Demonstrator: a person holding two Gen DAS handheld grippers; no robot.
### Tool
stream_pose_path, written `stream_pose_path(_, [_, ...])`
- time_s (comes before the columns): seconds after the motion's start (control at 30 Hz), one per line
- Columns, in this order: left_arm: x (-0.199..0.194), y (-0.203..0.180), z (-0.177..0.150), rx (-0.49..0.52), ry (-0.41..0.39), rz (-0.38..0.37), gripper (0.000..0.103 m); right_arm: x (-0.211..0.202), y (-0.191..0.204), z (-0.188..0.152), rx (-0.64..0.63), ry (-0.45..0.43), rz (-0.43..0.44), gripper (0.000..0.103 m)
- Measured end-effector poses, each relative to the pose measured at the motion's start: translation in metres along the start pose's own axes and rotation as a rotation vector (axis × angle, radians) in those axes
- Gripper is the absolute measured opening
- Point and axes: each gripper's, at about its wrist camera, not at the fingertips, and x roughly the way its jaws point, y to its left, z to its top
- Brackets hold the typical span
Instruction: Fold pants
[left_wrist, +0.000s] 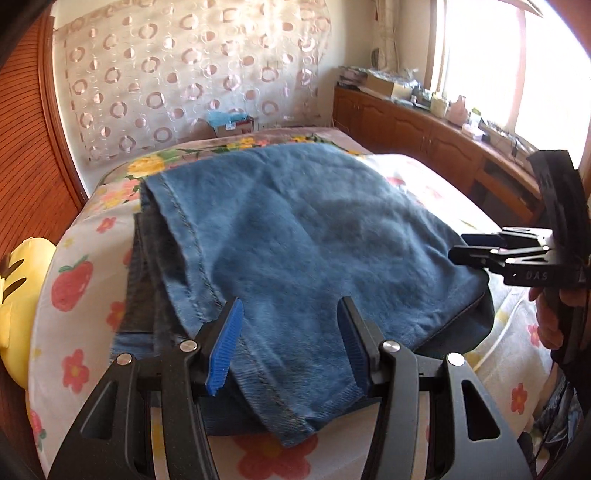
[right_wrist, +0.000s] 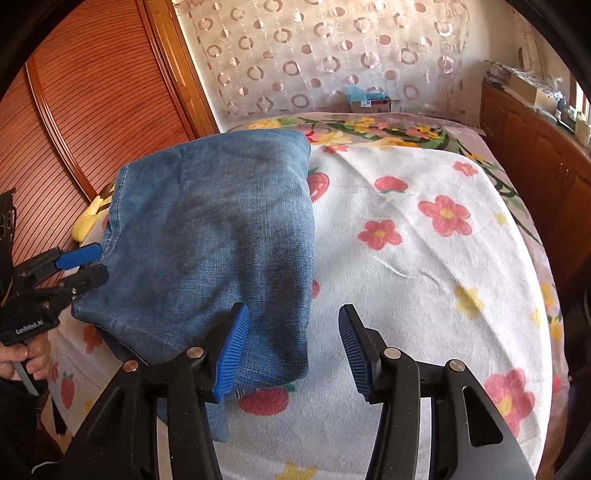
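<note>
Bed: your bed (right_wrist: 424, 258) fills both views under a white cover printed with red flowers and strawberries.
Pants: your folded blue jeans (left_wrist: 295, 236) lie on the left part of the bed, one hemmed leg end trailing toward the near edge.
Left hand-held gripper: your left hand-held gripper (left_wrist: 290, 343) stands wide open over the near edge of the jeans, denim showing between its blue pads (left_wrist: 225, 347).
Right hand-held gripper: your right hand-held gripper (right_wrist: 291, 350) is also wide open at the jeans' near right corner, holding nothing.
Toy: a yellow plush (left_wrist: 14, 295) sits at the bed's left edge.
</note>
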Motion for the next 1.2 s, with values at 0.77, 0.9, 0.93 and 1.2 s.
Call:
stream_pose_path(0.77, [0.008,0.007,-0.007,-0.016,0.027,0.000,0.054,0.008,0.009,0.012,0.034,-0.016,0.060,0.007])
stream_pose_path(0.9, [-0.015,0.026,-0.004,-0.049,-0.013,0.018,0.054,-0.014,0.023,0.029,0.008,-0.097,0.075,0.007])
stream_pose_path(0.93, [-0.019,0.031,-0.003,-0.053,-0.020,0.027,0.054,-0.017,0.027,0.034,0.000,-0.112,0.077,0.007])
stream_pose_path(1.2, [-0.060,0.083,-0.006,-0.120,-0.080,0.105,0.054,-0.025,0.089,0.072,-0.107,-0.191,0.139,0.006])
